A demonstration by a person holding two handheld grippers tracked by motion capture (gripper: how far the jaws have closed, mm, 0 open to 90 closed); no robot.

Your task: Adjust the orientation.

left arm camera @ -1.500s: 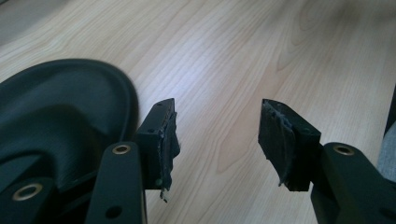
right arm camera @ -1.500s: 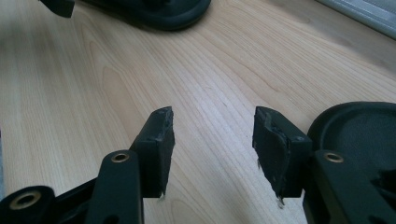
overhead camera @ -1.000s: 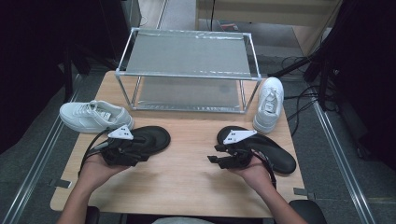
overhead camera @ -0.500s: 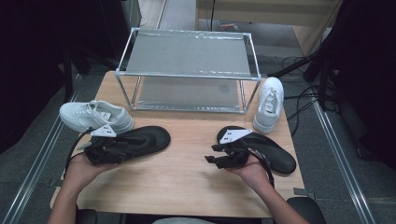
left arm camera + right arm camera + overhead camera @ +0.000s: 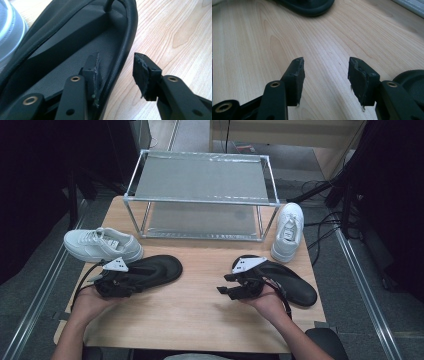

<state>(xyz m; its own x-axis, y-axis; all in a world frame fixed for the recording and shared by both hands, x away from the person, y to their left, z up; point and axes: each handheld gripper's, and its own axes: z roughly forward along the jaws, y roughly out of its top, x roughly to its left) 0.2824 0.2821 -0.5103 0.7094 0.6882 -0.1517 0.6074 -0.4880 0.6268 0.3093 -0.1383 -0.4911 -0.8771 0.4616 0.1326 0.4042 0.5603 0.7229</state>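
Sandals, two black ones, are lying on the wooden table (image 5: 200, 320), one by each hand. Left sandal (image 5: 150, 270) is sitting front-left, toe pointing toward the table's middle, just beside the left white sneaker (image 5: 102, 245). Left gripper (image 5: 117, 72) is working at its heel end: jaws have just been closing, and are now straddling the sandal's side rim, one pad standing on the grey footbed, the other outside over bare wood. A gap is still showing between the outer pad and the rim, so they are apart, not clamping yet. In the high view that gripper (image 5: 132, 281) is lying low on the sandal's heel, with the person's left hand (image 5: 90, 302) behind it.

Right sandal (image 5: 285, 280) is lying front-right, near the right white sneaker (image 5: 289, 231). Right gripper (image 5: 325, 75) is hovering over bare wood with jaws standing apart and nothing between them; its sandal's edge is showing at the lower right of the right gripper view.

Metal-framed shelf rack (image 5: 200, 195) is standing at the table's far side, between the two sneakers.
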